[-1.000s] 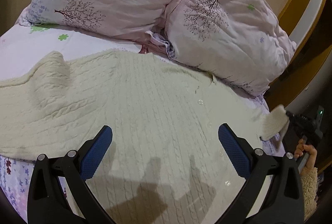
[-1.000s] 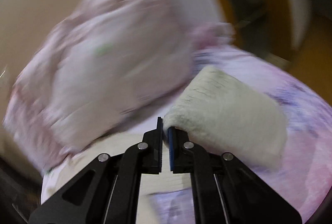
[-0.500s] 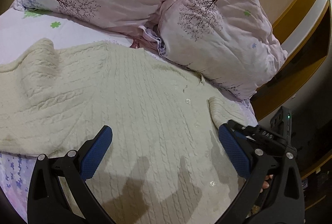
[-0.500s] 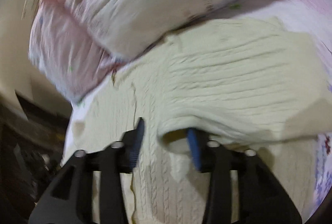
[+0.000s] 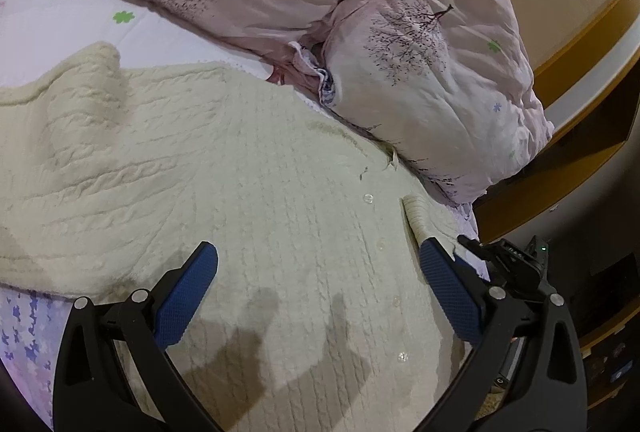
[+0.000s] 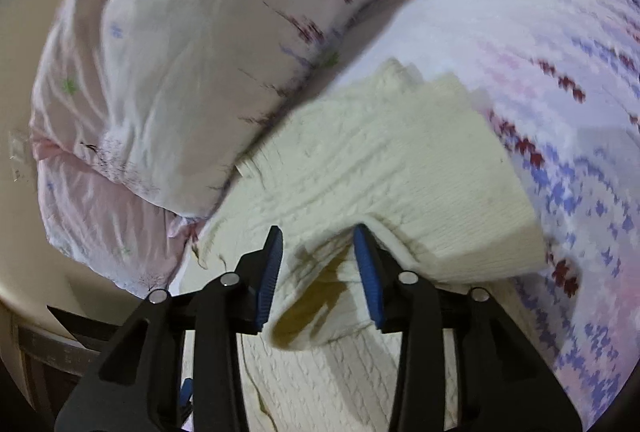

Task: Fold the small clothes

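A cream cable-knit cardigan [image 5: 248, 191] with small clear buttons lies spread on the bed. My left gripper [image 5: 318, 290] hovers open and empty above its front. The right sleeve [image 5: 424, 216] lies folded in over the cardigan's right side. In the right wrist view the sleeve [image 6: 392, 167] lies across the body and its cuff opening [image 6: 316, 300] sits loose between the jaws of my right gripper [image 6: 318, 268], which stands open. The right gripper also shows at the right edge of the left wrist view [image 5: 516, 264].
Two pink floral pillows [image 5: 432, 71] lie against the cardigan's far edge. The white and purple floral bedsheet [image 6: 560, 79] spreads around. The bed's right edge drops off by a wooden frame [image 5: 580, 135].
The right gripper carried the sleeve in over the cardigan's body and opened, letting the cuff go. The left gripper stayed open and barely moved.
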`<action>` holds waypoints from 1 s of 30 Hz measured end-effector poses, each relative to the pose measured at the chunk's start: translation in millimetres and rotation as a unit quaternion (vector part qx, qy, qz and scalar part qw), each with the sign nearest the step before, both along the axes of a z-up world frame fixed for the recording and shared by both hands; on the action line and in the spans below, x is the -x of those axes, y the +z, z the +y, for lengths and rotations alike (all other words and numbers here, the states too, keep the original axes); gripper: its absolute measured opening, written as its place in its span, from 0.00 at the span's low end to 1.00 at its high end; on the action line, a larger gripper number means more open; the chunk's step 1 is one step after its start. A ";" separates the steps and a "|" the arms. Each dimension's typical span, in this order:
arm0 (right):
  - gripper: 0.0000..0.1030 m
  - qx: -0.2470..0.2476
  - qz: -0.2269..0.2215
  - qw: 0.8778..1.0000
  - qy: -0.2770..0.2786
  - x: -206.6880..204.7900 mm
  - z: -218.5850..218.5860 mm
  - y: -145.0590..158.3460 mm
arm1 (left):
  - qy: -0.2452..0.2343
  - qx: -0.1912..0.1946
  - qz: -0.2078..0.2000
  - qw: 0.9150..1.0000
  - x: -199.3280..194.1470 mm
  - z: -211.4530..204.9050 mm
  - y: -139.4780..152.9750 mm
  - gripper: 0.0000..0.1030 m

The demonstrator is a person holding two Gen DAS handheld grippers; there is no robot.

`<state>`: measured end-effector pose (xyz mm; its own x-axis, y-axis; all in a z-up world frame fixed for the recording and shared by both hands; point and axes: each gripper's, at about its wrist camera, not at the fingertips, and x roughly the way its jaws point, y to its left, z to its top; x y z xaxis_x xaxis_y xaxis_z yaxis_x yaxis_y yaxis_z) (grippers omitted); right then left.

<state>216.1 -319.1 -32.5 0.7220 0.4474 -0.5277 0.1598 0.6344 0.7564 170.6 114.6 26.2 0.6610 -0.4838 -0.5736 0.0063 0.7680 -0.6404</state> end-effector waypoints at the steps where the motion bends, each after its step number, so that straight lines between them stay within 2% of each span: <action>1: 0.39 -0.024 0.011 1.000 0.005 0.7 0.5 -3.0 | 0.001 0.002 0.002 1.000 0.5 1.1 -0.5 0.99; 2: 0.44 -0.051 0.022 0.998 0.015 1.7 0.6 -6.3 | 0.001 0.004 0.001 1.000 1.4 2.3 -0.6 0.99; 3: 0.46 -0.066 0.025 0.997 0.020 3.8 0.8 -8.4 | 0.000 0.002 -0.001 1.000 1.6 2.1 -0.3 0.99; 7: 0.49 -0.065 0.023 0.997 0.017 5.2 4.6 -10.0 | -0.011 -0.013 -0.007 1.000 0.3 -3.2 0.9 0.99; 10: 0.44 -0.073 0.026 0.997 -0.009 0.8 -1.4 -12.1 | -0.024 -0.042 -0.018 0.999 2.8 -12.6 3.8 0.99; 13: 0.38 -0.057 0.019 0.997 -0.044 2.5 -5.5 -7.2 | -0.034 -0.115 -0.039 0.992 9.8 -25.6 10.7 0.99; 14: 0.31 -0.049 0.019 0.997 -0.055 2.2 -5.2 -6.0 | -0.037 -0.130 -0.043 0.990 10.7 -27.7 12.2 0.99; 15: 0.25 -0.036 0.022 0.997 -0.063 0.9 -4.6 -4.8 | -0.039 -0.140 -0.047 0.988 11.4 -29.0 13.2 0.99; 16: 0.13 -0.014 0.022 0.997 -0.069 -1.1 -2.9 -2.6 | -0.041 -0.140 -0.048 0.988 11.5 -28.9 13.4 0.99; 17: 0.07 0.016 0.015 0.997 -0.074 -2.7 -0.2 1.1 | -0.043 -0.130 -0.045 0.990 10.9 -26.8 13.0 0.99; 21: 0.05 0.132 -0.048 0.988 -0.060 -1.2 27.9 29.8 | -0.041 -0.067 -0.026 0.997 6.3 -12.6 6.8 0.99; 23: 0.05 0.182 -0.111 0.977 -0.016 5.0 58.3 51.7 | -0.036 -0.040 -0.017 0.998 4.4 -5.1 2.6 0.99; 25: 0.05 0.227 -0.163 0.959 0.048 12.7 94.1 65.2 | -0.032 -0.011 -0.008 0.999 2.6 0.8 -1.8 0.97; 26: 0.05 0.251 -0.181 0.946 0.096 16.3 116.8 67.8 | -0.030 -0.001 -0.005 1.000 2.1 1.9 -3.0 0.96; 28: 0.07 0.291 -0.184 0.916 0.203 20.6 165.4 57.0 | -0.028 0.024 0.005 0.999 0.0 4.2 -6.9 0.90; 30: 0.14 0.321 -0.157 0.893 0.274 22.7 198.7 34.3 | -0.030 0.046 0.018 0.998 -2.9 3.8 -11.0 0.87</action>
